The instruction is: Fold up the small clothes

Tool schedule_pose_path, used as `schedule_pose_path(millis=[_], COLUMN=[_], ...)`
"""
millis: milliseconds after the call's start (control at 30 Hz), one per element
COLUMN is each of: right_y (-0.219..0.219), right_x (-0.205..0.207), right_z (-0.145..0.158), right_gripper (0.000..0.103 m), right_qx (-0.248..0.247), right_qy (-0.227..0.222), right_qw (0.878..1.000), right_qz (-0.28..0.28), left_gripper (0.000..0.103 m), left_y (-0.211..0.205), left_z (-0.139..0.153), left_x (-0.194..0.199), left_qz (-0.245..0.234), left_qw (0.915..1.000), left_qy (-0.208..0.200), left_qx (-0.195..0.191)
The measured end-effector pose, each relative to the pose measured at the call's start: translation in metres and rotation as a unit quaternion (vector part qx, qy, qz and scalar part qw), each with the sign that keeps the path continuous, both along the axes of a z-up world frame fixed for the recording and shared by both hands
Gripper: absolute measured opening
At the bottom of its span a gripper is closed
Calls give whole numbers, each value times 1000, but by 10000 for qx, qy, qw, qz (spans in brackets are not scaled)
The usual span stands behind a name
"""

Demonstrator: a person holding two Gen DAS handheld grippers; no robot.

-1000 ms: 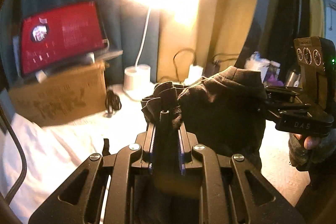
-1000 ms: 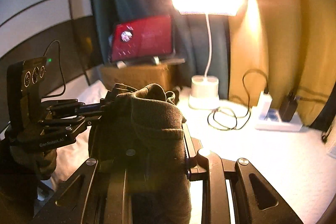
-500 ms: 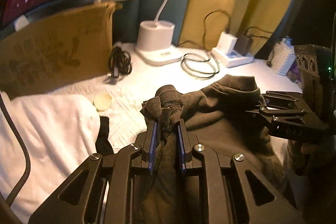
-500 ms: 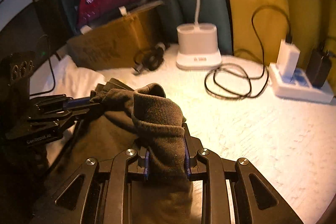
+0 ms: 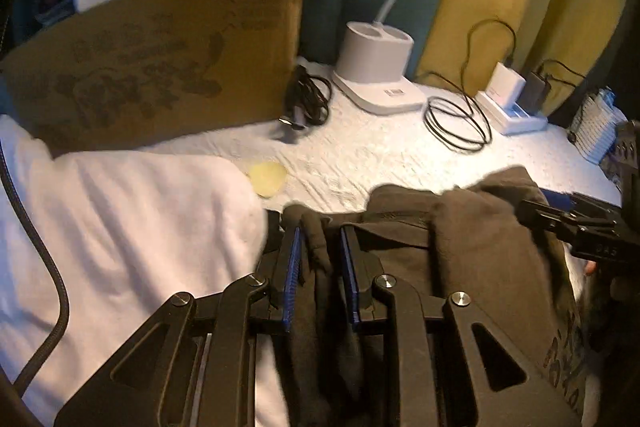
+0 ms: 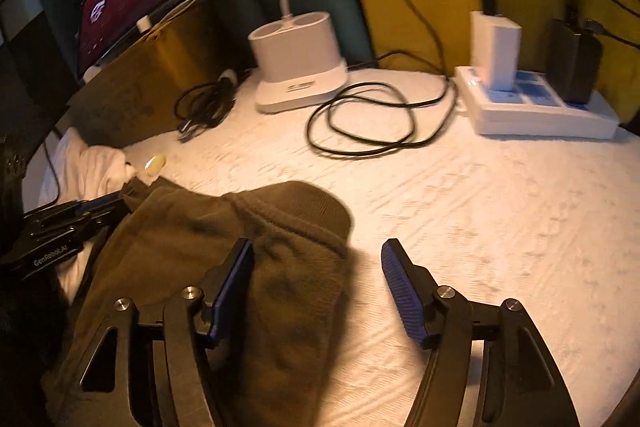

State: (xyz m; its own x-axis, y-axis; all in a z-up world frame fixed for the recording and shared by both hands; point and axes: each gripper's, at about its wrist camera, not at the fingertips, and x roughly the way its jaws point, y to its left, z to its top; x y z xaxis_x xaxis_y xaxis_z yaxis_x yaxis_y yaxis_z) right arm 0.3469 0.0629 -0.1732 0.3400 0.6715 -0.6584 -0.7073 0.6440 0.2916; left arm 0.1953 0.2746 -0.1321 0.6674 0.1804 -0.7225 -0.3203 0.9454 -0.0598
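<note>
The right tongs (image 6: 316,291) gape wide, released, their left finger resting on the dark garment (image 6: 224,267). The left tongs (image 5: 318,267) pinch a bunched edge of it. It lies on the white bed (image 6: 500,211), stretched between both tongs, left nearer the corner.

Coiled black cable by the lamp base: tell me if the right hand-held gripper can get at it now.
Probably yes. The right hand-held gripper is open and holds nothing, and only bare white bedding lies between it and the coiled black cable.
</note>
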Motion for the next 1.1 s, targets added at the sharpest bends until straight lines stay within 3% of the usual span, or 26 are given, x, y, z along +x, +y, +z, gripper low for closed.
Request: schedule_pose_path(millis=[233,367,1100], right_y=[-23,-37,-119], right_x=[-5,-16,-84], right_z=[10,17,39], right_gripper=[68,68,68], right_qx=[-58,-33,222], right_qy=[-112,-203,-523], right_qw=[9994,9989,9963], right_qz=[-328,-420,-652], left_gripper=[22,35,42], left_y=[0,-17,-107], left_z=[26,31,44], left_x=[-16,-23,-72], left_qz=[73,-172,-771], left_qw=[9995,9991,9956], left_qy=[-320,-379,-500], left_qx=[45,71,171])
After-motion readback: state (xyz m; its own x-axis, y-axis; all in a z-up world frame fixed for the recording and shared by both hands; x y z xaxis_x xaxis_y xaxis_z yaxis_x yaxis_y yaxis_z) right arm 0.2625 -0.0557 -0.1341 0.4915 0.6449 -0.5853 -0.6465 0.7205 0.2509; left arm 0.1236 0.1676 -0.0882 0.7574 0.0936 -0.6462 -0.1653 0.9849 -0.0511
